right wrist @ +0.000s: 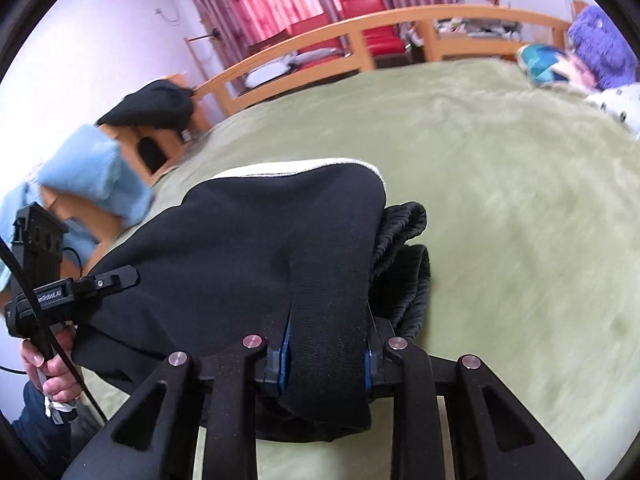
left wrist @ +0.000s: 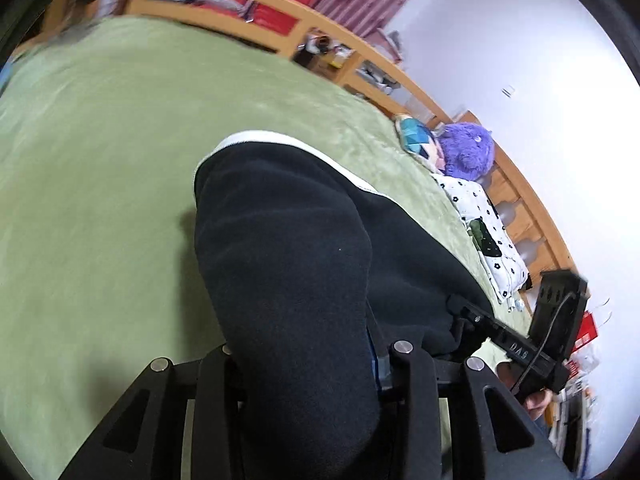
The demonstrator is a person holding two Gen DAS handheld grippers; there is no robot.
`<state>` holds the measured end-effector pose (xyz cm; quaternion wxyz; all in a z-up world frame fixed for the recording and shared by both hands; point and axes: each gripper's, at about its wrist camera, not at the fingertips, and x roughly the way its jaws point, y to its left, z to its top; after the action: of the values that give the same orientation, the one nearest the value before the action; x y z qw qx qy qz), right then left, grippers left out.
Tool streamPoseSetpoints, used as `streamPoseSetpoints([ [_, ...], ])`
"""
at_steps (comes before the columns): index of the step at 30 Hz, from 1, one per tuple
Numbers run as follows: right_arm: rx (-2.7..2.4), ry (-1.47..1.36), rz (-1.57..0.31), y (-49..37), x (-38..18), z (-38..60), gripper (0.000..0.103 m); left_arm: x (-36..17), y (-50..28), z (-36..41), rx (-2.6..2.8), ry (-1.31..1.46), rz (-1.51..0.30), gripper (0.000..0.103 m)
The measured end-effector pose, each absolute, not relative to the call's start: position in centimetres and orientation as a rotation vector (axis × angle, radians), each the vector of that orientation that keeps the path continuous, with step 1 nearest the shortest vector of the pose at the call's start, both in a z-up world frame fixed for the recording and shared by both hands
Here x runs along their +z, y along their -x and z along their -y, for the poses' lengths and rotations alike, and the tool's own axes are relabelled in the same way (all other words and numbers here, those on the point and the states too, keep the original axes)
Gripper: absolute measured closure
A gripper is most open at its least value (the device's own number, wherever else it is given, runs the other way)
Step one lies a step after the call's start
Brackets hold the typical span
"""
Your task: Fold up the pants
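Black pants point(left wrist: 288, 248) with a white side stripe point(left wrist: 256, 138) lie on the green bed cover point(left wrist: 100, 168), partly lifted. My left gripper point(left wrist: 308, 364) is shut on a thick fold of the pants, which drapes over and hides its fingers. My right gripper point(right wrist: 326, 344) is shut on another fold of the pants point(right wrist: 248, 232); its blue pads point(right wrist: 285, 340) show on both sides of the cloth. The elastic waistband point(right wrist: 404, 220) bunches just right of this grip. Each gripper shows in the other's view: the right one point(left wrist: 472, 316) and the left one point(right wrist: 116, 276), both at the pants.
A wooden bed frame point(right wrist: 360, 28) rims the green cover point(right wrist: 500, 184). A purple plush point(left wrist: 468, 152), a teal toy point(left wrist: 416, 136) and a white patterned pillow point(left wrist: 484, 224) lie at the bed's head. Blue cloth point(right wrist: 88, 164) and a black garment point(right wrist: 152, 104) hang at the left.
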<state>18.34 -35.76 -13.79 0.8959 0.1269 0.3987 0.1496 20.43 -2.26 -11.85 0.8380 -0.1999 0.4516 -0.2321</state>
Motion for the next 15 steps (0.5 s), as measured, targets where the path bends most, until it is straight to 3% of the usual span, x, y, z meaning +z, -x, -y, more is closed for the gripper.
streamPoseSetpoints([
  [4,0.337,-0.254,-0.859,-14.2,-16.0,31.8,0.076,-15.5,-16.9,-1.0,-0.469,0.427,-1.023,0.067],
  [6,0.289,-0.191,-0.865,-12.9,-17.5,30.6,0.067,-19.1,-16.4,-2.0,-0.454,0.486,-1.107,0.062],
  [7,0.25,-0.149,-0.874,-12.5,-18.1,30.3,0.054,-20.3,-16.4,-2.0,-0.438,0.496,-1.138,0.059],
  [8,0.221,-0.108,-0.908,-12.1,-18.7,29.9,0.051,-20.9,-15.9,-2.3,-0.433,0.503,-1.139,0.053],
  [15,0.131,-0.07,-0.846,-7.7,-15.7,31.6,0.049,-16.8,-11.1,-3.6,-0.359,0.342,-1.011,0.043],
])
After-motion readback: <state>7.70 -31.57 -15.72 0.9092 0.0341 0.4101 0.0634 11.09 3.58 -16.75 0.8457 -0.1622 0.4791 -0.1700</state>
